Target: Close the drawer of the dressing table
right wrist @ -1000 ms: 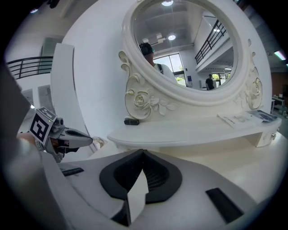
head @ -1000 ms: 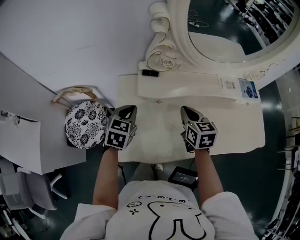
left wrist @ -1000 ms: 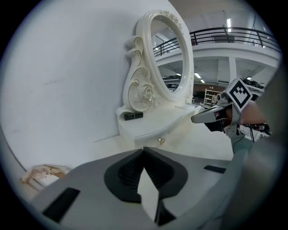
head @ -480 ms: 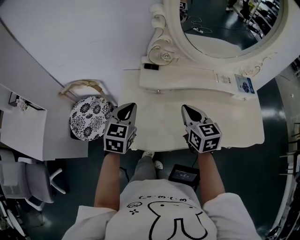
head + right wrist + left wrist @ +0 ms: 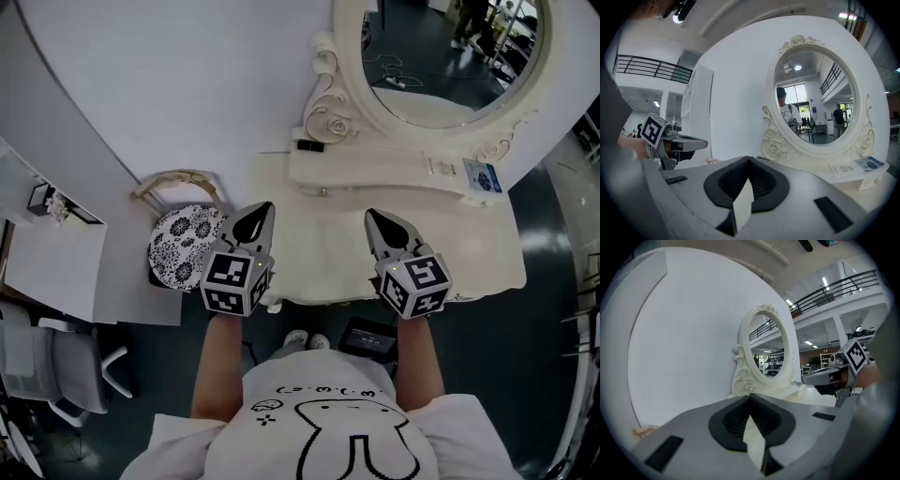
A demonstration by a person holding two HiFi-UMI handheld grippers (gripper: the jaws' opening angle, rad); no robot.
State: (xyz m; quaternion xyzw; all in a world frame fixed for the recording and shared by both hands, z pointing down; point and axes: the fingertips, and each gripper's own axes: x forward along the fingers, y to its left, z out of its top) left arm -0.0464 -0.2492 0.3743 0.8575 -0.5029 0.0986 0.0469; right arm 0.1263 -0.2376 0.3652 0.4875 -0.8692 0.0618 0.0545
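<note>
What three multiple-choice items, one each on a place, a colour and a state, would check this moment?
1. Where does the patterned stool stand?
A. left of the dressing table
B. right of it
C. on its top

2. What colour is the mirror frame?
A. black
B. cream-white
C. red

3. How are the left gripper and right gripper?
A. both wide open
B. both shut on a handle
C. both shut, empty

Answers: A, the head view shows the stool beside the table's left end. B, the carved frame is pale cream. C, each gripper view shows the pads meeting with nothing between them.
</note>
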